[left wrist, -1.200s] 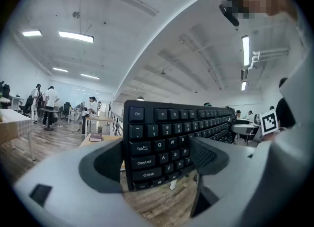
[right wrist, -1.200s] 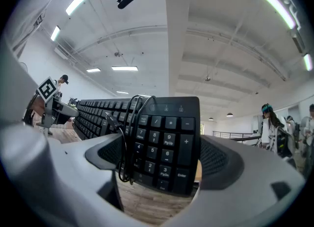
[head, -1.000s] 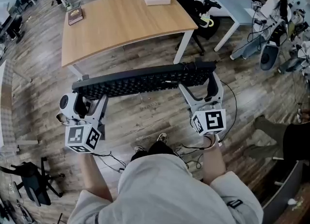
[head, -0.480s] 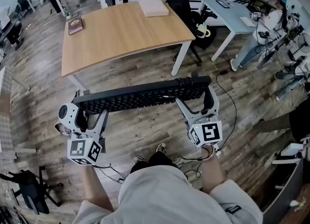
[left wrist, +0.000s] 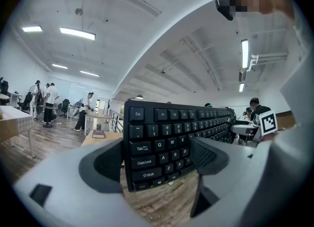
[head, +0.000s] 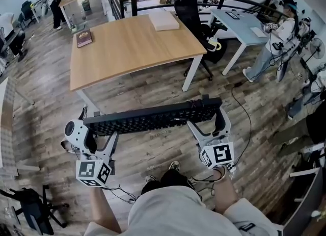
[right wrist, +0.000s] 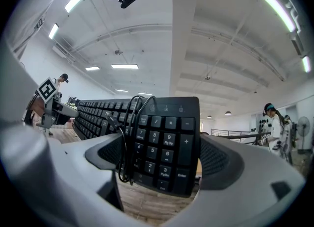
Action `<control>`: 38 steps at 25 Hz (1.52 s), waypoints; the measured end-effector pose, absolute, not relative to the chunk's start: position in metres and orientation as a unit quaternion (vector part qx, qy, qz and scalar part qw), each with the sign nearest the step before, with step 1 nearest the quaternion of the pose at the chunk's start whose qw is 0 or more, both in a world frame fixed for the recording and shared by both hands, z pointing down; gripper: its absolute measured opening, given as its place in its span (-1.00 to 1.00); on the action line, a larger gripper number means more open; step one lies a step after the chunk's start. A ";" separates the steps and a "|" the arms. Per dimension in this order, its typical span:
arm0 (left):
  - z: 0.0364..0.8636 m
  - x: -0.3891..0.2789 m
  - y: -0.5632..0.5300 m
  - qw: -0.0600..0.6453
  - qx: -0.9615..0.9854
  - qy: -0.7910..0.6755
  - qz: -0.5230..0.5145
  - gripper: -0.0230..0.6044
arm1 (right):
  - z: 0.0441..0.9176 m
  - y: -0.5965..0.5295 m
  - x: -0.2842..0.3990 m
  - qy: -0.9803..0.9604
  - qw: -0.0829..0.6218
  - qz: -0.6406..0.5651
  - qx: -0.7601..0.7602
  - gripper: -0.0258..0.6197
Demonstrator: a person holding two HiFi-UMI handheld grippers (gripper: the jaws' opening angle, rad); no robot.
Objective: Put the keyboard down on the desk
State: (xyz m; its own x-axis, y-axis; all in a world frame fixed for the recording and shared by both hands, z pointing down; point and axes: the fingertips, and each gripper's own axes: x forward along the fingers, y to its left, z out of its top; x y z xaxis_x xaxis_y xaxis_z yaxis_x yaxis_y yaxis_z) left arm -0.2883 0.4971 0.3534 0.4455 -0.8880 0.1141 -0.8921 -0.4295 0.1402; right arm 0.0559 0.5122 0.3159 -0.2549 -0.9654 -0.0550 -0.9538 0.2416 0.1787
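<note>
Our left gripper (head: 100, 129) jaws and right gripper (head: 207, 119) jaws each squeeze one end of the long, flat black keyboard (head: 153, 118).

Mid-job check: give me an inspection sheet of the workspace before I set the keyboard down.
Surface: wooden desk ahead; keyboard not yet on it.
Job's things: black keyboard held level over the floor, short of the desk.
Clutter: book near the desk's far left corner; white box at its far edge.
Tools: left tool shut on the keyboard's Esc end; right tool shut on its number-pad end.
Cables: cord looped around the number-pad end; loose cables on the floor by the feet.
Surroundings: office chair, pale table, person standing at right.
</note>
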 end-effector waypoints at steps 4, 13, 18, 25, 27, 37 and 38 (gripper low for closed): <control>0.360 -0.300 0.496 0.094 0.842 -0.531 0.010 0.42 | 0.323 0.510 0.045 -0.788 0.033 -0.085 0.609 0.57; 0.360 -0.299 0.451 0.089 0.837 -0.540 0.013 0.42 | 0.329 0.456 0.048 -0.796 0.028 -0.077 0.599 0.57; 0.355 -0.294 0.407 0.084 0.833 -0.546 0.017 0.42 | 0.325 0.406 0.052 -0.801 0.021 -0.083 0.592 0.57; 0.354 -0.274 0.363 0.077 0.829 -0.554 0.018 0.42 | 0.326 0.356 0.070 -0.808 0.009 -0.092 0.583 0.56; 0.352 -0.265 0.349 0.076 0.829 -0.554 0.019 0.42 | 0.327 0.341 0.080 -0.808 0.006 -0.089 0.582 0.57; 0.356 -0.238 0.285 0.080 0.821 -0.565 0.021 0.42 | 0.334 0.269 0.108 -0.815 0.008 -0.080 0.573 0.57; 0.356 -0.238 0.280 0.081 0.820 -0.566 0.022 0.42 | 0.333 0.264 0.107 -0.816 0.009 -0.081 0.572 0.57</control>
